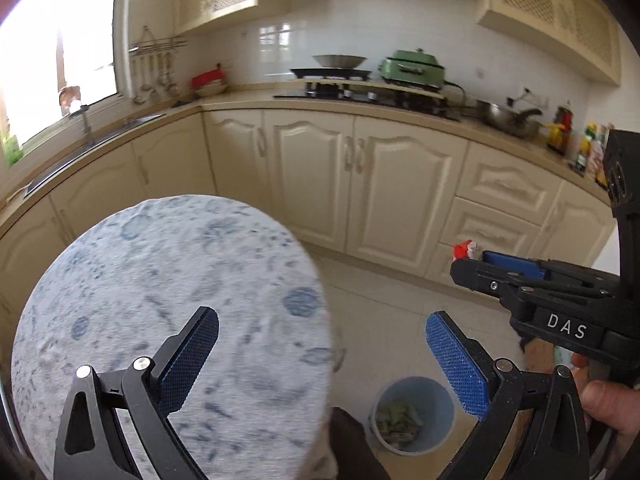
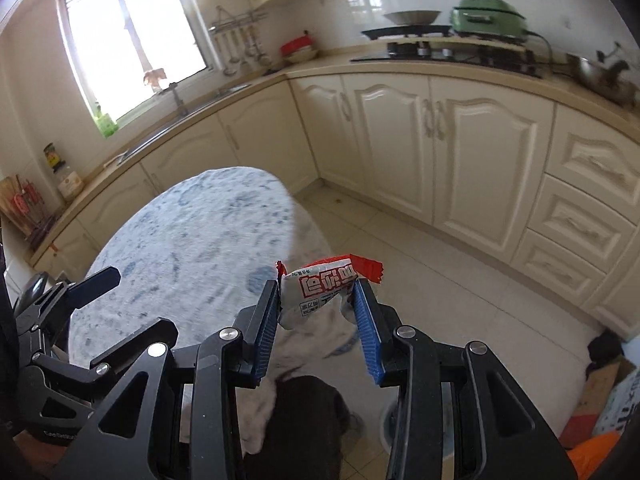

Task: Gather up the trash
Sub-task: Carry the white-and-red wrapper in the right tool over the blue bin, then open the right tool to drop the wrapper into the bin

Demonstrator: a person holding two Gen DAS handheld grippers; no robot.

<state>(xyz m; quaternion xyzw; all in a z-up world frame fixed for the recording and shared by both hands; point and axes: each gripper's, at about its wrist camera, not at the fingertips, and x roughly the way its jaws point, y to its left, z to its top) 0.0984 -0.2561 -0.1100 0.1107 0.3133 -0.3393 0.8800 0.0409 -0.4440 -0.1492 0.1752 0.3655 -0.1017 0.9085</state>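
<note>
Wrapper (image 2: 320, 292) pinched crosswise between the blue pads of the right gripper (image 2: 318, 312), red torn ends sticking out both sides, clear of the cloth-covered round table (image 2: 192, 232) so nothing snags. Left gripper (image 1: 320, 360) wide and empty, free for the next piece. Blue bin (image 1: 414, 416) on the floor below, already holding scraps — likely the drop point.
</note>
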